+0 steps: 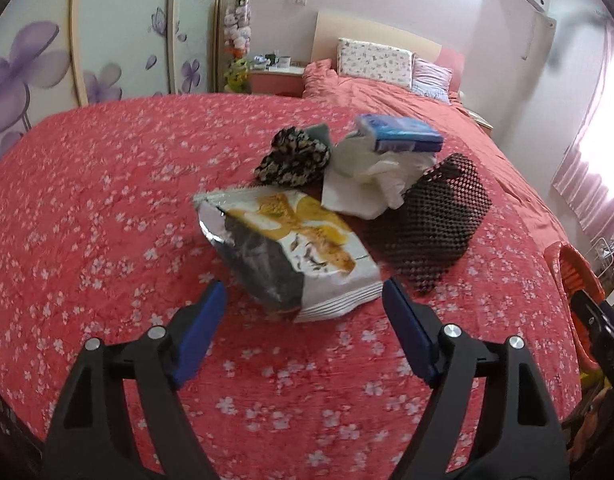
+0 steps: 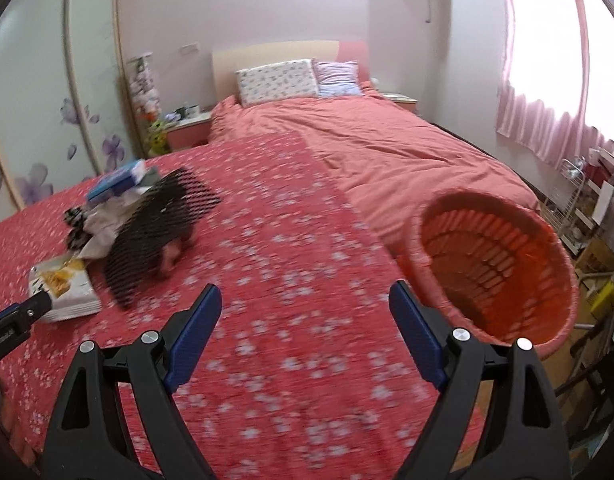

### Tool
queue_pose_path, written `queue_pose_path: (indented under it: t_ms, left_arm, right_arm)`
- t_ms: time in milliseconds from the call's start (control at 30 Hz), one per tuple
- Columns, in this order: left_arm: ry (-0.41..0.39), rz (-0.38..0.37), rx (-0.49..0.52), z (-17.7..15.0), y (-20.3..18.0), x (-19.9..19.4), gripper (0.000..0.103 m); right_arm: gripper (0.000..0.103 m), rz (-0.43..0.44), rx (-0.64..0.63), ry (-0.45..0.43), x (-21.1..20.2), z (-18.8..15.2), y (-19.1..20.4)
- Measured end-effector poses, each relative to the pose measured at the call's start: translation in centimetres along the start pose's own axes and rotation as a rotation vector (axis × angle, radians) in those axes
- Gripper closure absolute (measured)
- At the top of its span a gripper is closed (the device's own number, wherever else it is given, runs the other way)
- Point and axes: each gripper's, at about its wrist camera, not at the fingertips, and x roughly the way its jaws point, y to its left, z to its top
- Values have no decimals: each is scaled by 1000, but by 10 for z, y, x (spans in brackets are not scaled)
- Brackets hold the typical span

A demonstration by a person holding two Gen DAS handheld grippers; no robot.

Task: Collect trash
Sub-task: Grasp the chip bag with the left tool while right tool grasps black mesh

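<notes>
Left claw [image 1: 303,300], jaws wide open & empty, sits just short of snack bag [image 1: 291,248], bag's long axis running away from me, nearer than right claw [image 2: 305,300], also open.

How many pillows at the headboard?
2, side by side against the headboard: a white floral-print pillow on the left, and a lilac striped pillow to its right, partly overlapped by the first. More may be hidden behind.
</notes>
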Motion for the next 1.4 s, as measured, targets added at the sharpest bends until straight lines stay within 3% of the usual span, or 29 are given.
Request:
queue_pose_path:
  t_ms: [100,267,500,567,733,833,900,1267,1400]
  left_arm:
    - [6,36,-7,-2,7,3,24]
    - [40,17,-65,-1,20,10,22]
    - [105,-71,-128,10,23,36,22]
    - [107,-95,-140,13,23,40,27]
    - [110,-136,-155,21,24,47,64]
    - [98,-162,-146,20,28,44,83]
    - [83,-164,-124,20,30,39,90]
    - [10,-88,-107,34,77,9,92]
    - [-4,-75,-123,40,96,4,92]
  right_arm:
    - [18,5,-18,8,1,-5,15]
    - [18,5,-42,14,4,-8,28]
    - [18,1,-62,23,9,-9,36]
    - [18,-1,-68,25,10,-10,38]
    - [18,-1,-78,29,13,-11,42]
    - [18,1,-86,27,13,-11,47]
    - [18,4,-91,25,14,-10,50]
    - [19,69,-90,9,25,5,85]
    - [28,134,-98,13,32,9,110]
